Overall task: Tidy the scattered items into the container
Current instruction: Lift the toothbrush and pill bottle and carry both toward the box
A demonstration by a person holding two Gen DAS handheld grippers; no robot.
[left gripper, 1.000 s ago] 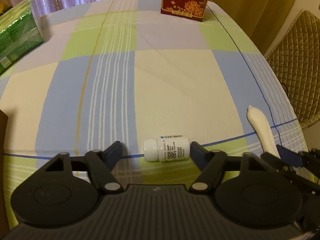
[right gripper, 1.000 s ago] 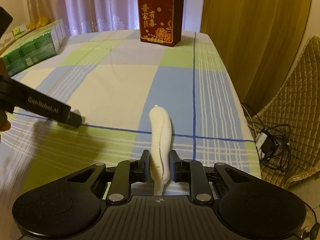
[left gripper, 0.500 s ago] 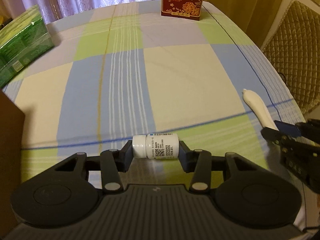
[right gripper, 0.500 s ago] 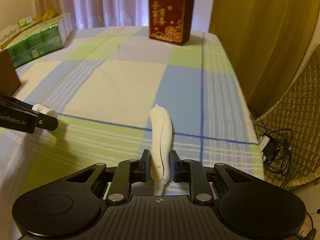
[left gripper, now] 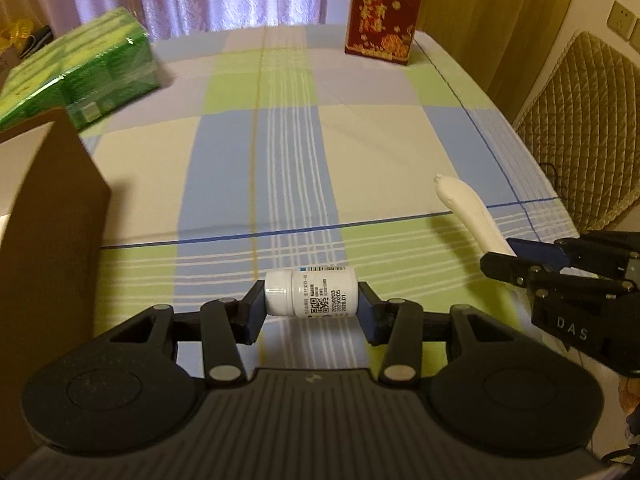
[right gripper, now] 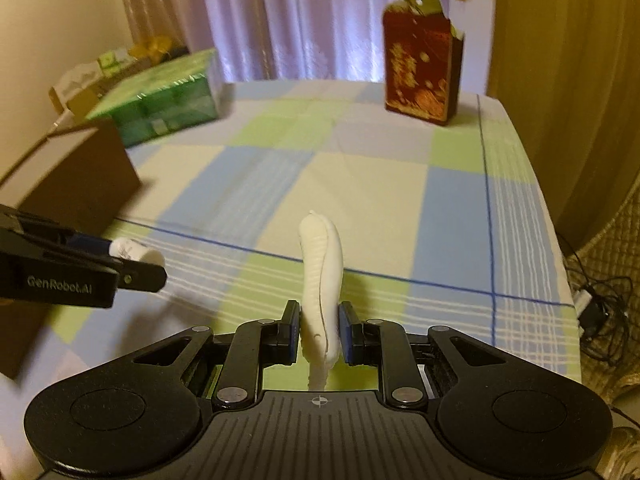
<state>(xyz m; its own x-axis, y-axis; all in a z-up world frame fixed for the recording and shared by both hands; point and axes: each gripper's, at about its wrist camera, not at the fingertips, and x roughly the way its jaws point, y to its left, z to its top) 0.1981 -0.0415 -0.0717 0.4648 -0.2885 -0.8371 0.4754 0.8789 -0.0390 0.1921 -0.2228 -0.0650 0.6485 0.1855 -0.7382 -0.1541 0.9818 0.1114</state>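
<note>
A small white pill bottle (left gripper: pixel 310 293) lies sideways between the fingers of my left gripper (left gripper: pixel 310 300), which is shut on it and holds it above the checked cloth. It also shows in the right wrist view as the pill bottle (right gripper: pixel 136 251) at the tip of the left gripper (right gripper: pixel 138 266). My right gripper (right gripper: pixel 319 330) is shut on a long white ridged object (right gripper: pixel 322 276), upright between its pads; the left wrist view shows that white object (left gripper: pixel 468 212) at the right. A brown cardboard box (left gripper: pixel 48 216) stands at the left.
A green wrapped package (left gripper: pixel 80 80) lies at the far left, and a red gift bag (left gripper: pixel 382 16) stands at the far end of the table (left gripper: pixel 360 140). A quilted chair (left gripper: pixel 580 120) and floor cables (right gripper: pixel 600 304) are off the right edge.
My left gripper has shut on the pill bottle and lifted it off the cloth. Both grippers have swung left, bringing the brown box into view. The right gripper still holds the white object.
</note>
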